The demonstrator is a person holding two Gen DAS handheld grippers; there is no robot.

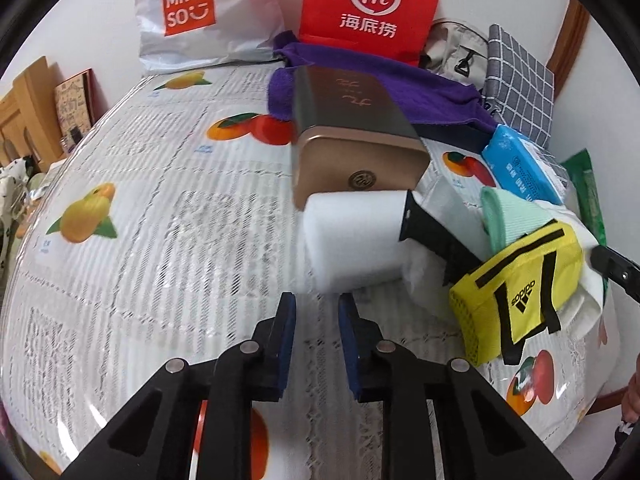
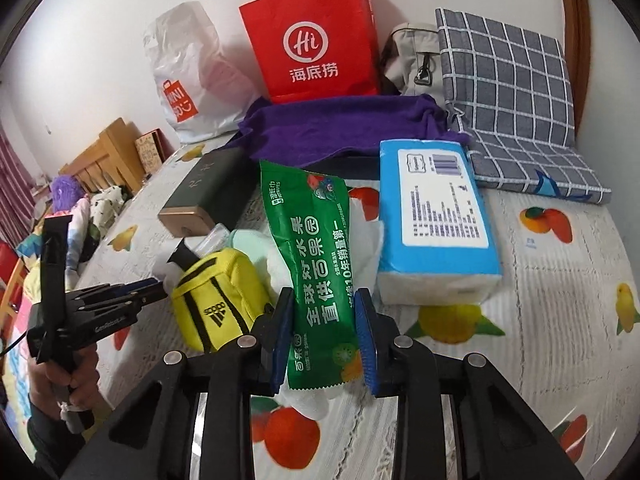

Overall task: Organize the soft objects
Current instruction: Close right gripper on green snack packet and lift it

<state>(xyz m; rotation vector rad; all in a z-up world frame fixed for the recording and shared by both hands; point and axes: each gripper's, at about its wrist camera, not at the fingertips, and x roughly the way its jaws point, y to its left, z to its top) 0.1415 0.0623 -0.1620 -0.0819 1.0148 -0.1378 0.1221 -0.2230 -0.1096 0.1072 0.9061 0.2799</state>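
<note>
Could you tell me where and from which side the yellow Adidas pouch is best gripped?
I would pinch the yellow pouch across its rounded top, coming from above. It lies on its side, soft and bulging, with the green wipes pack close on one side and the left tool on the other.

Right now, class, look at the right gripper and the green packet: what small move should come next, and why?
Probably lift the green wet-wipes packet a little, straight up. The right gripper is shut on its lower part, and the packet lies across white cloth between the yellow pouch and the blue tissue pack, so a lift should free it without dragging them.
</note>
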